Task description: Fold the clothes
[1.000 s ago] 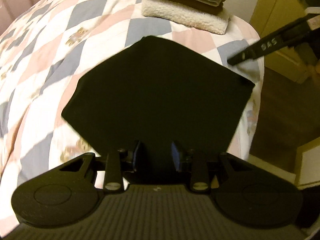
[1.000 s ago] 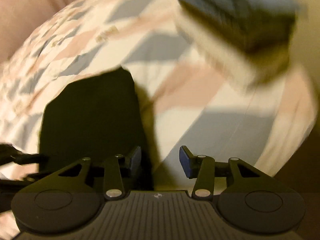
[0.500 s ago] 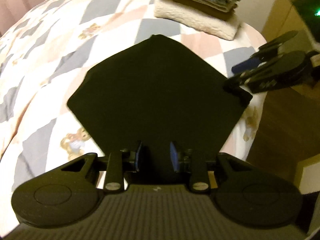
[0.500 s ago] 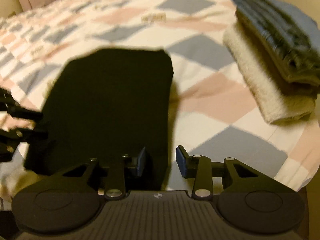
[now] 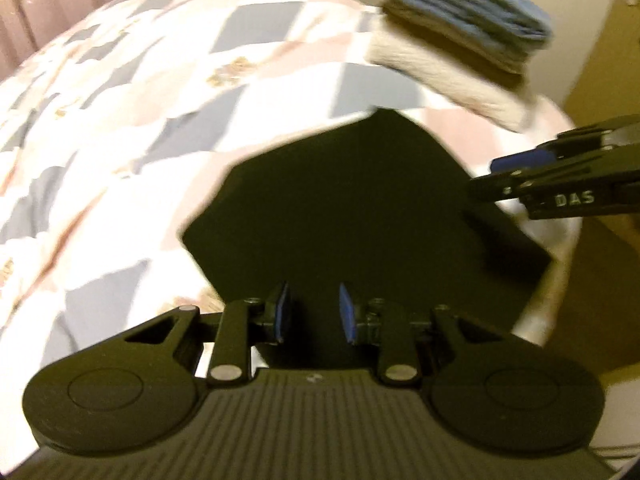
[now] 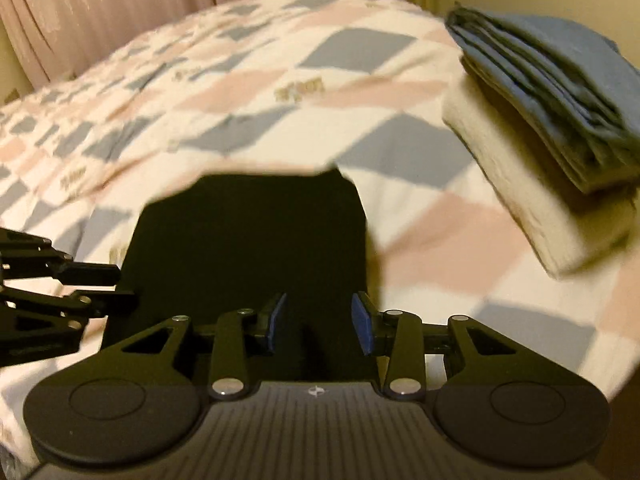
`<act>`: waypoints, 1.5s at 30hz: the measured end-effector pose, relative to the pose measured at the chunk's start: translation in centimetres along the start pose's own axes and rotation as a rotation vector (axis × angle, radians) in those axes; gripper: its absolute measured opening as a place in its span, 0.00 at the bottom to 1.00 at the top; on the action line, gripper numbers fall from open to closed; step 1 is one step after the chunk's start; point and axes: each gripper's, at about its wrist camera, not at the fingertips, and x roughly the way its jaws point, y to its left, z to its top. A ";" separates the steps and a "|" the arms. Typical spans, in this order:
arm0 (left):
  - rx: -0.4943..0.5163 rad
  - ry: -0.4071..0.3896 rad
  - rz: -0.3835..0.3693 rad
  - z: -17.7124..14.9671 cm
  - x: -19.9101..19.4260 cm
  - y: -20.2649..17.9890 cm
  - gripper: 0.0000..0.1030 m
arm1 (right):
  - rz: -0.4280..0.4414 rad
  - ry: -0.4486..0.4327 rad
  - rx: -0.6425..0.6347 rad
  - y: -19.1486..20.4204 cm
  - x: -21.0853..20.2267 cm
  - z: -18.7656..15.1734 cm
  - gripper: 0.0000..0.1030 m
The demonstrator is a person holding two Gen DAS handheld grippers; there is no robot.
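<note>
A black folded garment (image 5: pixel 352 208) lies flat on the checked quilt (image 5: pixel 160 80) near the bed's corner. My left gripper (image 5: pixel 314 312) is open at the garment's near edge, and dark cloth shows in the gap between its blue pads. My right gripper (image 5: pixel 496 174) comes in from the right, level with the garment's right edge. In the right wrist view the garment (image 6: pixel 256 232) sits straight ahead, and the right gripper (image 6: pixel 320 316) is open over its near edge. The left gripper (image 6: pixel 124 286) shows at that garment's left side. Both views are motion-blurred.
A stack of folded clothes (image 5: pixel 468 12), blue on top of a cream fleece (image 5: pixel 448 80), stands on the quilt just beyond the garment, also in the right wrist view (image 6: pixel 552 92). The bed's edge drops to brown floor (image 5: pixel 600 300) on the right. Pink curtains (image 6: pixel 100 12) hang behind the bed.
The right gripper swung from beside the garment to squarely over its near edge. The left view has shifted, putting the garment more to the right. Both jaws stayed apart.
</note>
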 end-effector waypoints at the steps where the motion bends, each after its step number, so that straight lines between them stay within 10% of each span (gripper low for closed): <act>1: -0.009 0.002 0.016 0.4 0.7 0.6 0.24 | 0.003 -0.004 0.007 0.0 1.0 0.5 0.37; 20: -0.038 0.078 0.036 -2.9 -1.0 -1.4 0.34 | -0.174 0.070 0.072 3.8 -1.2 -3.9 0.43; 27: -0.116 0.012 0.072 -2.2 -11.9 0.8 0.70 | -0.103 -0.136 0.248 6.2 -12.1 -4.2 0.99; 45: -0.371 -0.079 0.343 -0.7 -22.5 -5.2 0.99 | -0.002 -0.080 0.063 4.1 -21.0 -2.4 1.00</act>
